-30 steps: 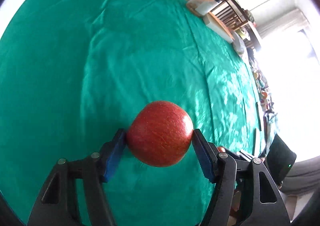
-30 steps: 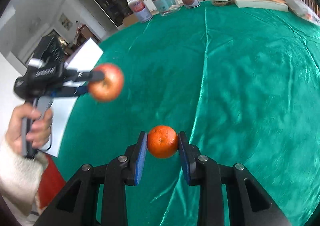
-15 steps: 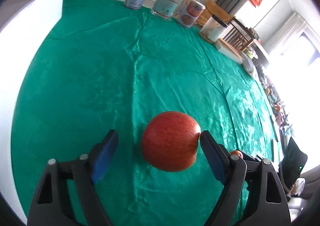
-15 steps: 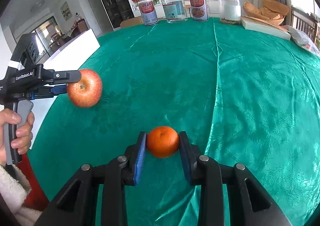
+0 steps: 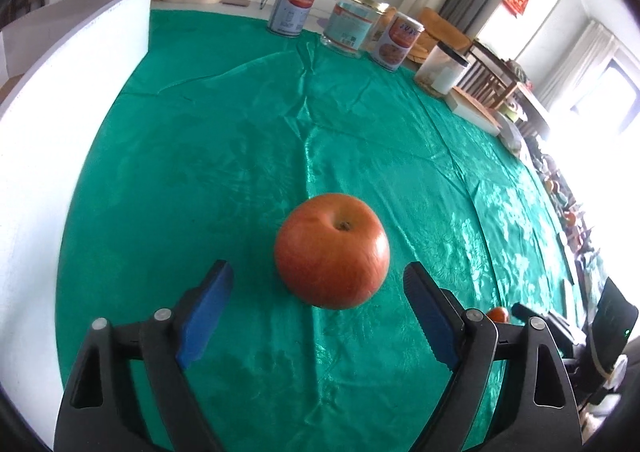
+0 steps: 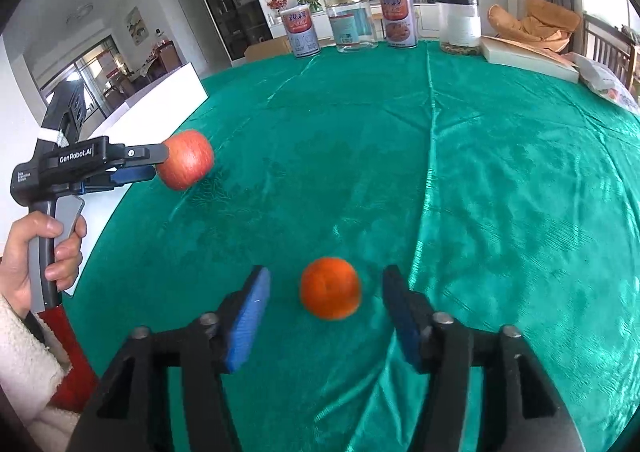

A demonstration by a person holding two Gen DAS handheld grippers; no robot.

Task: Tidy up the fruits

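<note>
The left tool [image 5: 316, 304] has its jaws spread and opening further, and the red apple [image 5: 332, 250] sits between them with a clear gap to each blue pad, so nothing pinches it. The apple seems to rest on the green cloth of the worktop [image 5: 240, 140], stem hollow upward, though in the right wrist view it looks close to the tool's tip and it is hard to say whether it has fully settled. The right tool [image 6: 326, 302] is also opening, with its pads apart from the orange [image 6: 330, 288], which lies between them; the orange is blurred, so it may be dropping or rolling a little on the cloth. A hand [image 6: 36, 252] in a white fleece sleeve holds the handle of the left tool at the left edge of that view. The two fruits are well apart, apple to the left and orange nearer the front. As a judgement, both fruits are just being released onto the cloth, so the placing step is almost finished. No bowl or tray for fruit is visible, only tins and jars [image 6: 352, 28] at the far edge. What remains is probably to withdraw both tools and, if wanted, to bring the fruits together.
</note>
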